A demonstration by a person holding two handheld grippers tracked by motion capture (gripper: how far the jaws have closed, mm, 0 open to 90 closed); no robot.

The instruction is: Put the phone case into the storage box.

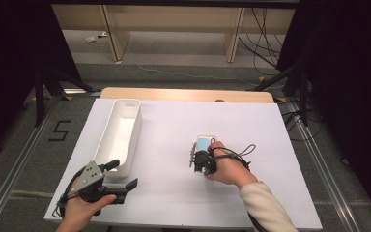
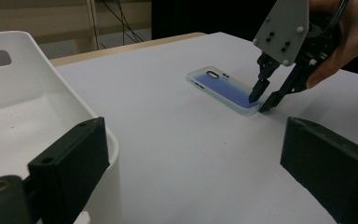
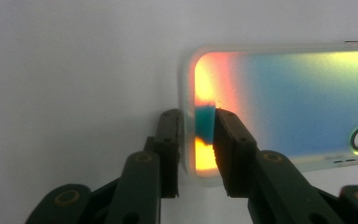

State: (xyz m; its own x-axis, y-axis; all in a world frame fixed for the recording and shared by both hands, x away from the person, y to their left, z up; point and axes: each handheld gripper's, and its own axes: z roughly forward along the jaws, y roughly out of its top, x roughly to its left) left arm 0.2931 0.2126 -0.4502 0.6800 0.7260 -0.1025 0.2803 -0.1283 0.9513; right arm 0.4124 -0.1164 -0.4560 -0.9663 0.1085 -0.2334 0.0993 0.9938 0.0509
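Note:
A translucent phone case [image 1: 206,143] with an iridescent blue back lies flat on the white table sheet, right of centre. My right gripper [image 1: 203,152] stands at the case's near short end. In the right gripper view its jaws [image 3: 198,140] straddle the rim of the phone case [image 3: 298,102], one outside against the edge and one inside, with a narrow gap left between them. The left gripper view shows that gripper [image 2: 260,101] with its tips at the end of the phone case [image 2: 223,86]. My left gripper [image 1: 123,175] is wide open beside the near end of a white bin [image 1: 125,104].
The long white bin [image 2: 9,79] lies lengthwise on the left of the table, with nothing visible inside. A bare wooden strip [image 1: 183,94] edges the table's far side. Cables and shelf legs [image 1: 232,43] stand on the floor beyond.

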